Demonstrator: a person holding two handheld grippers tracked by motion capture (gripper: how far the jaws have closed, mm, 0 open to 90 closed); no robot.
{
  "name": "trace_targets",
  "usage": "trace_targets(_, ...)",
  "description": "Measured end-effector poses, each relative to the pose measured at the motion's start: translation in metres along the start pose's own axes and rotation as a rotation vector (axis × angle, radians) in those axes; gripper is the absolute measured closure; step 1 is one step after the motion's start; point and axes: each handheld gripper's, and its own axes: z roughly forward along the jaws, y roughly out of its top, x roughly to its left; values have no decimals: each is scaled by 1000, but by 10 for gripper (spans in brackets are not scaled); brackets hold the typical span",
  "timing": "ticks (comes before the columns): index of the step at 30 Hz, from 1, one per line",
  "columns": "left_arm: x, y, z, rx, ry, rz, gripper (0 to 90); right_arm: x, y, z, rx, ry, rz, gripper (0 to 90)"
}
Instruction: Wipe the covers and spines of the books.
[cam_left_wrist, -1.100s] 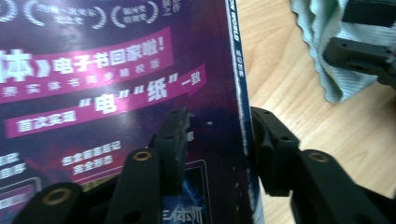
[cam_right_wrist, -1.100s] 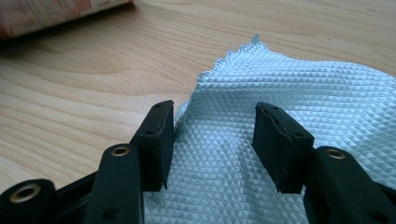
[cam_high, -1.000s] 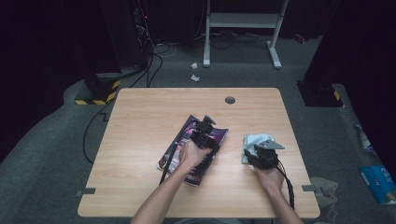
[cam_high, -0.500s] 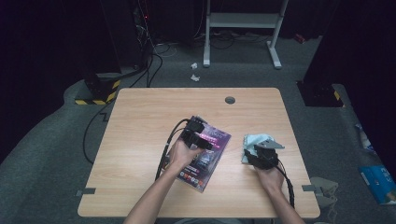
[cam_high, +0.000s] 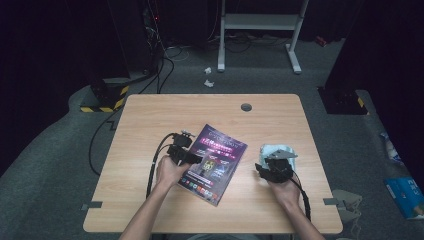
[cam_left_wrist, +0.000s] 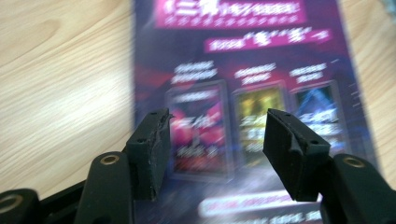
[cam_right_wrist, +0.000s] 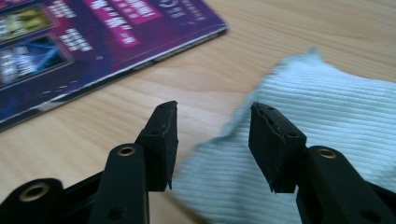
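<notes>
Wooden table (cam_high: 150, 120), a booklet (cam_high: 215, 162) at its middle, purple glossy cover flat. Left gripper (cam_left_wrist: 217, 144) hovers over its left edge, jaws just opened, nothing between them. Right gripper (cam_right_wrist: 212, 144), jaws apart and closing slightly, sits over a pale blue ribbed cloth (cam_right_wrist: 327, 126) beside the booklet.

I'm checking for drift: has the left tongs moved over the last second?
Yes. The left tongs slid left off the booklet's middle to its left edge, away from the cloth; jaws just opened, nothing between.
</notes>
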Motion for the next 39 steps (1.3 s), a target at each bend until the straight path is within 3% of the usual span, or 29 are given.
trace_targets(2, 8, -8, -1, 2, 20, -13, 417, 11, 2, 0, 19, 58, -22, 564)
trace_targets(6, 15, -16, 0, 7, 47, -27, 427, 23, 4, 2, 48, 110, -56, 640)
trace_targets(7, 15, -16, 0, 7, 47, -27, 429, 23, 4, 2, 48, 110, -56, 640)
trace_targets(9, 20, -19, 1, -7, 46, -35, 433, 32, 8, 5, 64, 154, -54, 653)
trace_targets(13, 23, -21, 2, -9, 46, -40, 439, 39, 11, 9, 76, 176, -67, 651)
trace_targets(14, 25, -20, 3, -12, 42, -45, 441, 45, 14, 12, 81, 189, -88, 645)
trace_targets(25, 26, -19, 14, 34, 20, -48, 516, 63, 20, 21, 120, 210, -115, 660)
trace_targets(29, 23, -19, 18, 48, 23, -39, 532, 64, 21, 23, 123, 211, -119, 663)
trace_targets(39, 20, -18, 18, 63, 18, -64, 568, 61, 23, 25, 127, 201, -110, 656)
